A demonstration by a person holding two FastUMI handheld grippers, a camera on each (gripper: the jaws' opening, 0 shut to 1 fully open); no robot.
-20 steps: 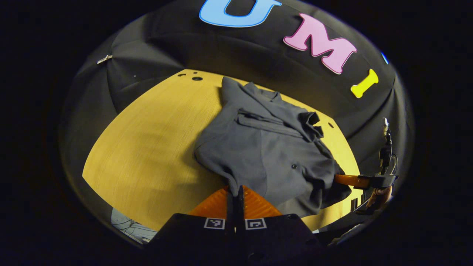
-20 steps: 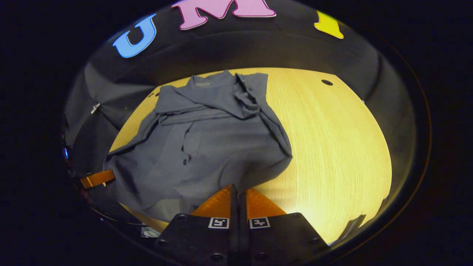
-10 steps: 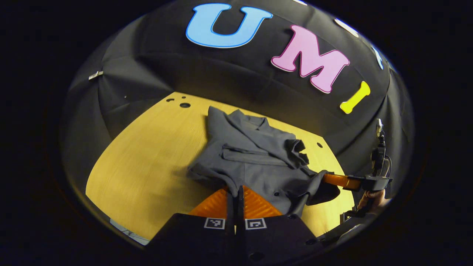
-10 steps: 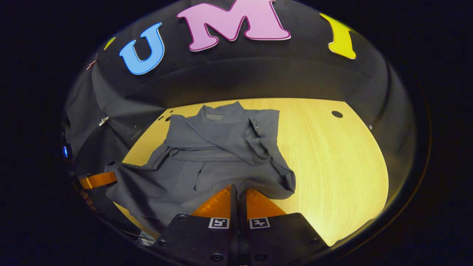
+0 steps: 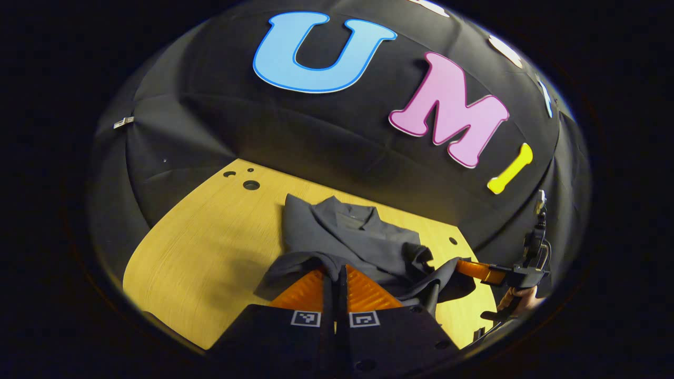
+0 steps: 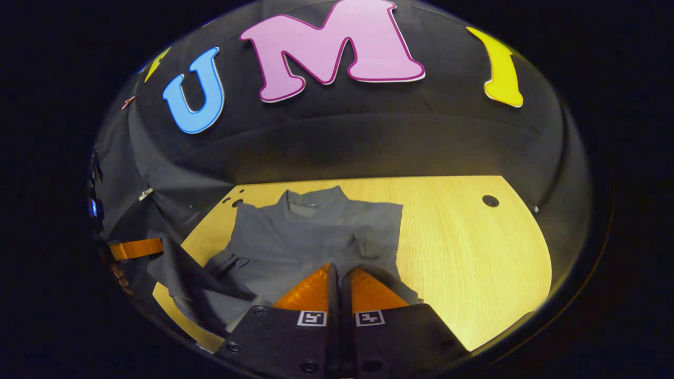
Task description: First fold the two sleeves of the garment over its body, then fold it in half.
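Left gripper view: grey garment (image 5: 358, 242) rumpled — both tongs (image 5: 336, 269) (image 6: 337, 267) clamp its hem.

Wooden table (image 5: 210, 231), holes (image 6: 490, 200), clip (image 5: 123, 122)

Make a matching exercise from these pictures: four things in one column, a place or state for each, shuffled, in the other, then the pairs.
Things:
1. dark grey collared garment
2. left gripper
3. right gripper
4. yellow wooden table

Places or states:
A. carries round holes near its far edge
B. shut on the garment's hem, at the garment's left side
C. collar end lying flat by the booth wall, near hem lifted
D. shut on the garment's hem, at the garment's right side

Pairs: 1-C, 2-B, 3-D, 4-A
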